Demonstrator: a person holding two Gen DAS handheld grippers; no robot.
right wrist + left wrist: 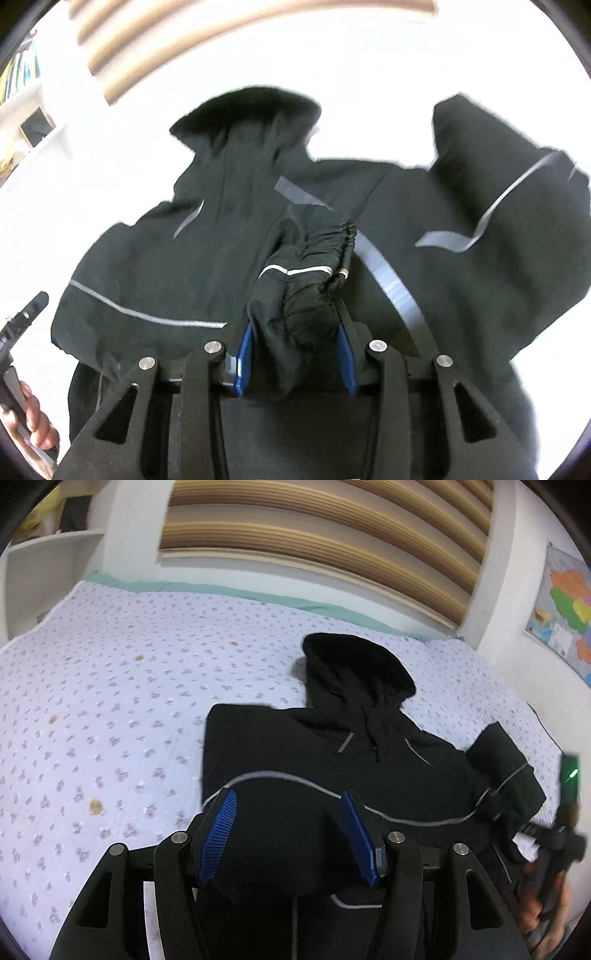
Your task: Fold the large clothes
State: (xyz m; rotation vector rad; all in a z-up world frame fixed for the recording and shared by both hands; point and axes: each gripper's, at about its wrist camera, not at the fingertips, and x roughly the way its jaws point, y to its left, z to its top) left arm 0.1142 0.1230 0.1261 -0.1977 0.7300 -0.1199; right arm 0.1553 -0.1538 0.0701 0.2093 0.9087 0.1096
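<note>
Bedroom, floral-sheeted bed [110, 686] under a slatted headboard [325, 535]: black hooded jacket [332, 746] spread toward the right edge, hood pointing at the head end.

Left hand-held gripper [288, 834]: blue pads spread wide, hovering over the jacket's lower body, nothing between them. Right hand-held gripper [293, 350]: pinching the bunched elastic cuff of a sleeve [310, 266], raised over the jacket's chest. Wall map [565, 605] at right. Person's fingers [37, 417] wrap the left gripper's handle.
</note>
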